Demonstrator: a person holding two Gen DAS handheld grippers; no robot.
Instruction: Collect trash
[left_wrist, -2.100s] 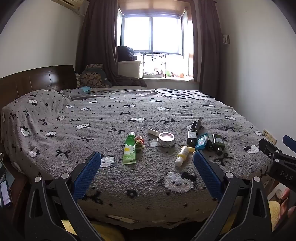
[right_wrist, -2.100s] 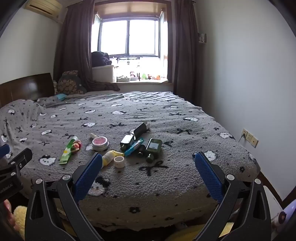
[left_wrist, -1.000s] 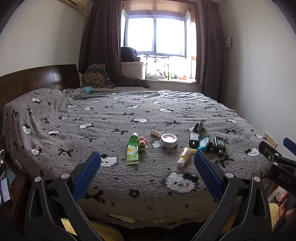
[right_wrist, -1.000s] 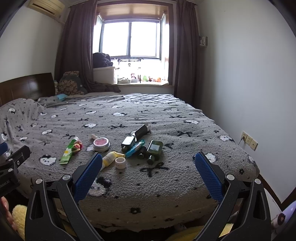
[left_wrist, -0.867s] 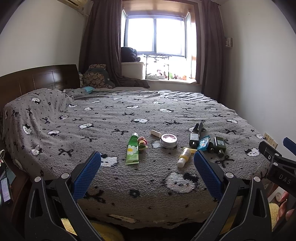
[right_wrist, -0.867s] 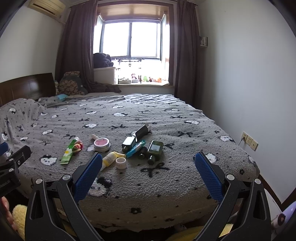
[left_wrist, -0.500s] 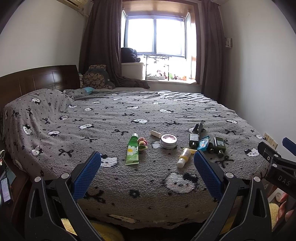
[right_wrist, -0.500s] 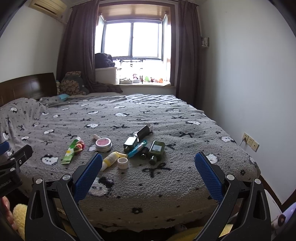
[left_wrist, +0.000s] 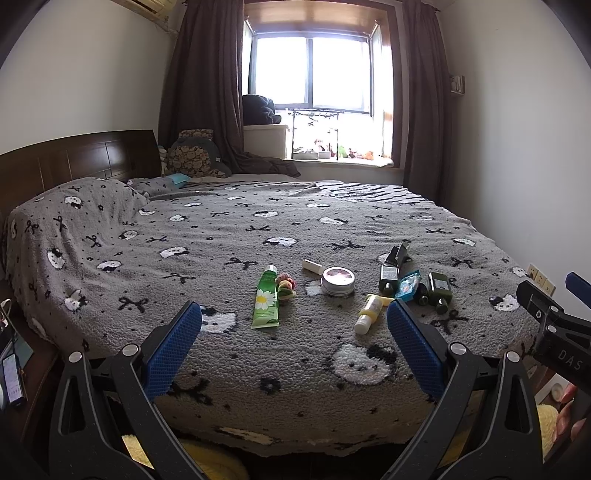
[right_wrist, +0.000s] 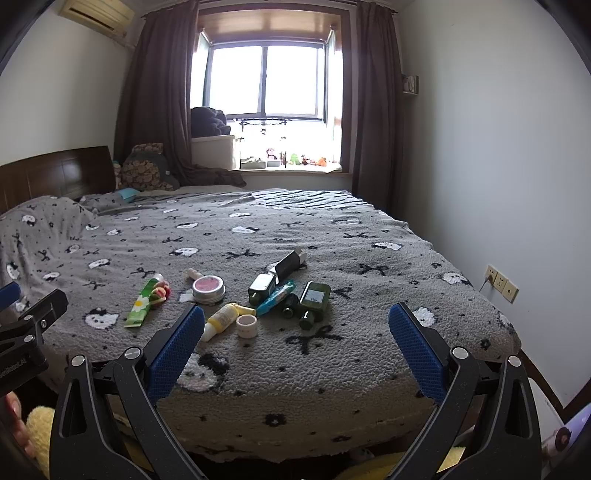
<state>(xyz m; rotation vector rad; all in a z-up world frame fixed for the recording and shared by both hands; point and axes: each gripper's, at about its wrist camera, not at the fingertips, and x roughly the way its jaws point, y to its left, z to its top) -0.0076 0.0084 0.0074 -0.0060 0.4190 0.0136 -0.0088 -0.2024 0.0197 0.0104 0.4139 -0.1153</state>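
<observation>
Small items lie in a loose cluster on the grey patterned bed (left_wrist: 221, 229): a green daisy tube (left_wrist: 266, 301) (right_wrist: 142, 303), a round tin (left_wrist: 337, 280) (right_wrist: 208, 288), a yellow-capped white bottle (left_wrist: 369, 314) (right_wrist: 221, 319), a white cap ring (right_wrist: 246, 325), dark green bottles (left_wrist: 439, 291) (right_wrist: 313, 301), a blue packet (left_wrist: 407, 284) (right_wrist: 275, 293) and a dark box (right_wrist: 290, 266). My left gripper (left_wrist: 293, 343) and my right gripper (right_wrist: 295, 341) are both open and empty, held short of the bed's near edge.
A dark wooden headboard (left_wrist: 85, 158) stands at the left, a window with dark curtains (left_wrist: 314, 77) at the back. A white wall with sockets (right_wrist: 500, 284) runs along the bed's right side. A phone (left_wrist: 11, 373) lies at the lower left. Something yellow (left_wrist: 207, 461) lies below the bed's edge.
Both grippers have crept slightly closer to the bed and a little right. Nothing on the bed has moved. Both stay open.
</observation>
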